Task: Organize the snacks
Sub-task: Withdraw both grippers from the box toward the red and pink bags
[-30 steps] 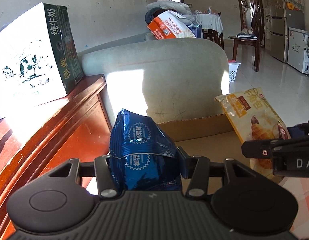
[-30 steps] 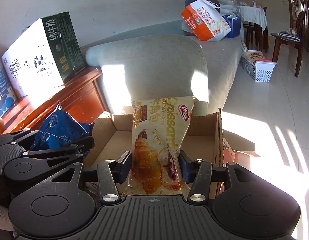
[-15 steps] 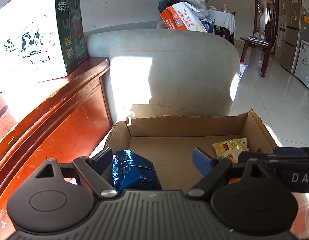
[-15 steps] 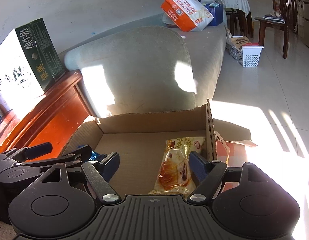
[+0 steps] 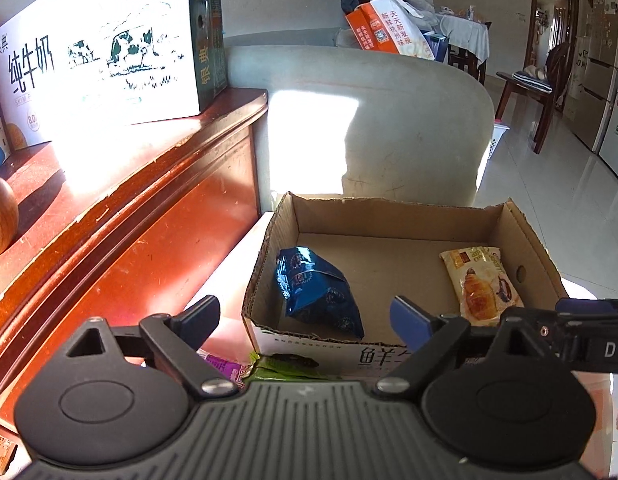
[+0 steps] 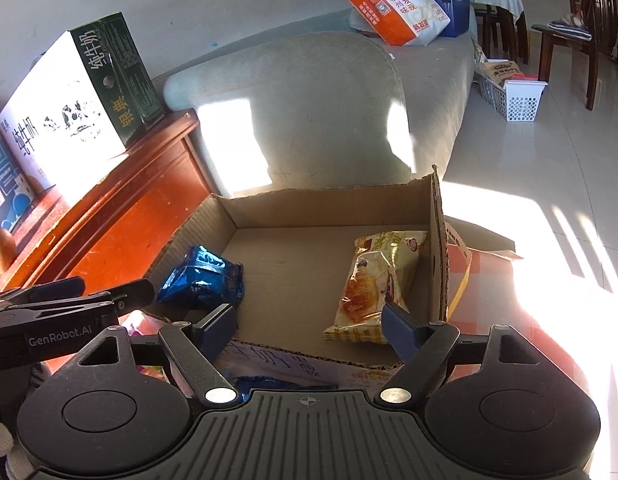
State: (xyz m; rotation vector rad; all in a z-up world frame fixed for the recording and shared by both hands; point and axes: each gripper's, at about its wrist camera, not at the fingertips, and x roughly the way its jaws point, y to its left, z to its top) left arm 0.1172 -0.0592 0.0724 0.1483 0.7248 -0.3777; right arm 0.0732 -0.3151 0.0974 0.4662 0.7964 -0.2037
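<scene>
An open cardboard box [image 5: 389, 204] [image 6: 329, 194] sits on the floor in front of both grippers. A blue snack packet [image 5: 317, 288] [image 6: 201, 276] lies in its left part and a yellow croissant packet [image 5: 481, 284] [image 6: 373, 280] lies against its right wall. My left gripper [image 5: 305, 316] hovers over the box's near left edge, jaws opening, with nothing between them. My right gripper [image 6: 309, 320] hovers over the near edge, jaws opening too and holding nothing. Each gripper shows at the edge of the other's view.
A red-brown wooden cabinet [image 5: 129, 208] stands left of the box, with a milk carton case [image 5: 101, 52] on top. A grey sofa arm [image 5: 381, 120] rises behind the box. Purple and green packets [image 5: 269, 368] lie by the box's near wall. A white basket [image 6: 513, 96] stands far right.
Both grippers opened and let go: the blue packet and the croissant packet dropped into the box. Both grippers drew back from the box, which now shows in full.
</scene>
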